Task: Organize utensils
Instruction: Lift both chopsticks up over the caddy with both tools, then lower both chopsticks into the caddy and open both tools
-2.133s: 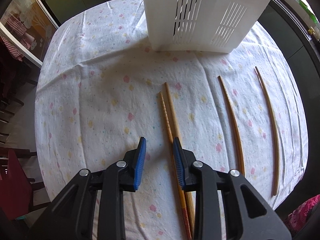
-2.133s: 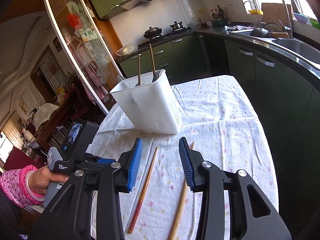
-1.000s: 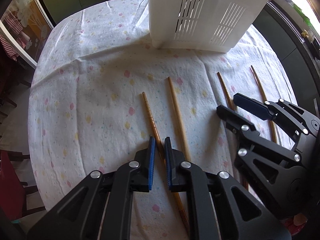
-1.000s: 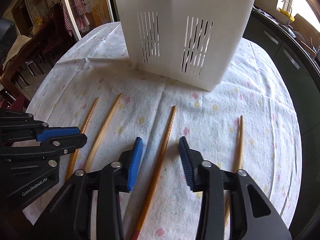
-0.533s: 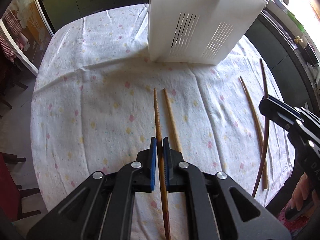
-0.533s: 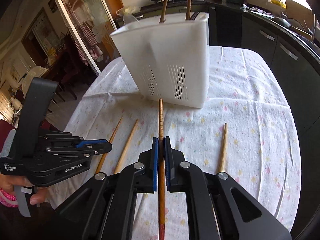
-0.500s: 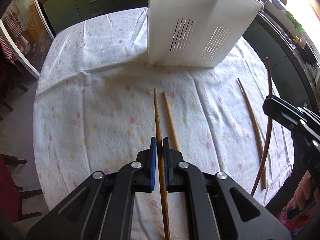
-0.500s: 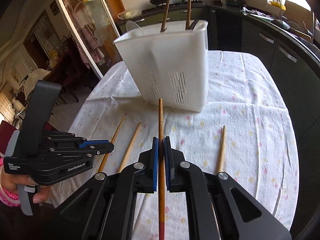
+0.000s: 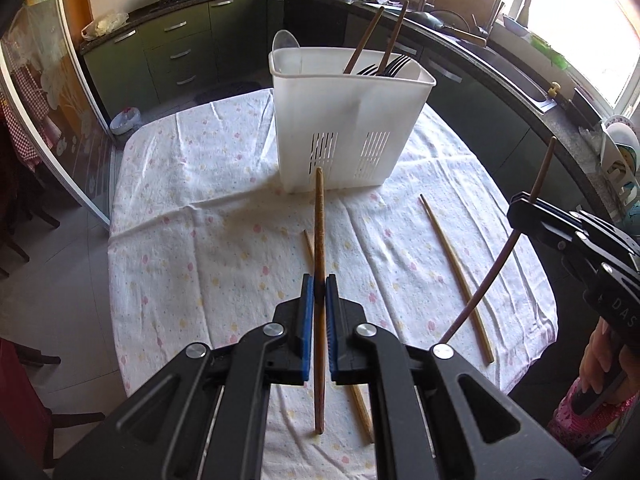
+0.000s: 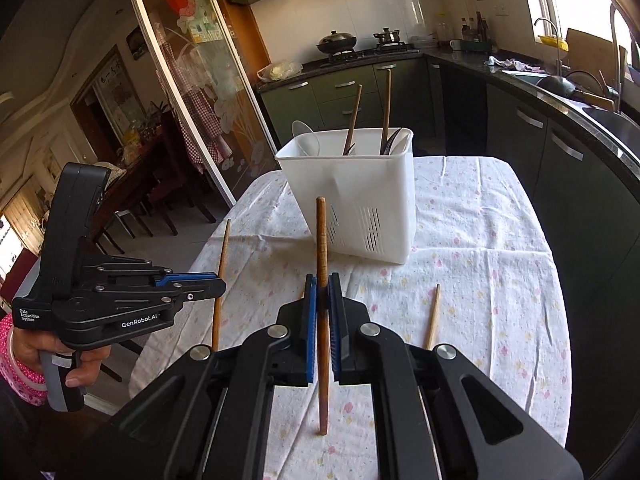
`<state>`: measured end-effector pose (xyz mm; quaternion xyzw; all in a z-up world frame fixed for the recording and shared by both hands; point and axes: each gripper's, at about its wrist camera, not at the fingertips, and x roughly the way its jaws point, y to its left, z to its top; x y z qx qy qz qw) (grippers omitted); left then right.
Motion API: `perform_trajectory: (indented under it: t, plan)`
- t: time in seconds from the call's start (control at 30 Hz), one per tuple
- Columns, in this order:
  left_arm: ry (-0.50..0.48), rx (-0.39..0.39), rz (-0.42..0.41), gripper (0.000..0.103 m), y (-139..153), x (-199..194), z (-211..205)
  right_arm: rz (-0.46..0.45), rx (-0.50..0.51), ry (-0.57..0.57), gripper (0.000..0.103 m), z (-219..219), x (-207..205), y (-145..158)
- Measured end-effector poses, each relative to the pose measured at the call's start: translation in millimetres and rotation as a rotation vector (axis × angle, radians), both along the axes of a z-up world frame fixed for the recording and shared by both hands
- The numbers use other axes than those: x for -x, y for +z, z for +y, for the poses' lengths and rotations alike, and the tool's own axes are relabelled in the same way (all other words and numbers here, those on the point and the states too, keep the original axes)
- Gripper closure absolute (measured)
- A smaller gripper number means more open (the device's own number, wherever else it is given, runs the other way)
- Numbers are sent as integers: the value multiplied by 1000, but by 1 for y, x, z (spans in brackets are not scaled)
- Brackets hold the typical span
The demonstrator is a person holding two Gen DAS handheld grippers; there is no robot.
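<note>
My left gripper (image 9: 319, 289) is shut on a wooden chopstick (image 9: 319, 216), held above the table and pointing toward the white utensil holder (image 9: 348, 136). My right gripper (image 10: 321, 288) is shut on a second chopstick (image 10: 321, 236), also lifted. Each gripper shows in the other's view, the right one (image 9: 520, 210) with its dark chopstick (image 9: 492, 276), the left one (image 10: 208, 284) with its chopstick (image 10: 220, 276). Two chopsticks lie on the cloth, one (image 9: 452, 268) at the right and one (image 9: 308, 242) under my left gripper. The holder (image 10: 360, 200) holds two chopsticks, forks and a spoon.
The table wears a white floral cloth (image 9: 200, 240). Dark green kitchen cabinets (image 9: 180, 48) and a counter with a sink (image 9: 500, 52) curve round behind and to the right. A glass sliding door (image 10: 192, 92) stands at the left, with chairs beyond.
Both grippers have risen from the table with their chopsticks, so the holder's open top now shows. Two chopsticks stay on the cloth.
</note>
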<state>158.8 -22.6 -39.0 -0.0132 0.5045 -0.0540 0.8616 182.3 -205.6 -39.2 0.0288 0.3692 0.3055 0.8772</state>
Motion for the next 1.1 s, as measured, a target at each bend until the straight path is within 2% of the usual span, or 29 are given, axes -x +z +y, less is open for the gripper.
perform_trajectory:
  t: [0.2,0.47,0.77,0.97,1.1]
  plan:
    - [-8,12,-57,97,24,7,-1,-34,-11,4,97,-1,5,17]
    - [-30,20,-134,97,61,7,-8,-105,-18,11,97,-3,8,54]
    - [-41,30,-269,97,127,-8,-16,-199,-34,-18,97,-10,-8,114]
    - [-23,28,-363,97,173,-27,-18,-262,-67,-47,96,-13,-31,159]
    - [2,23,-427,97,193,-44,-17,-325,-90,-87,97,-10,-51,186]
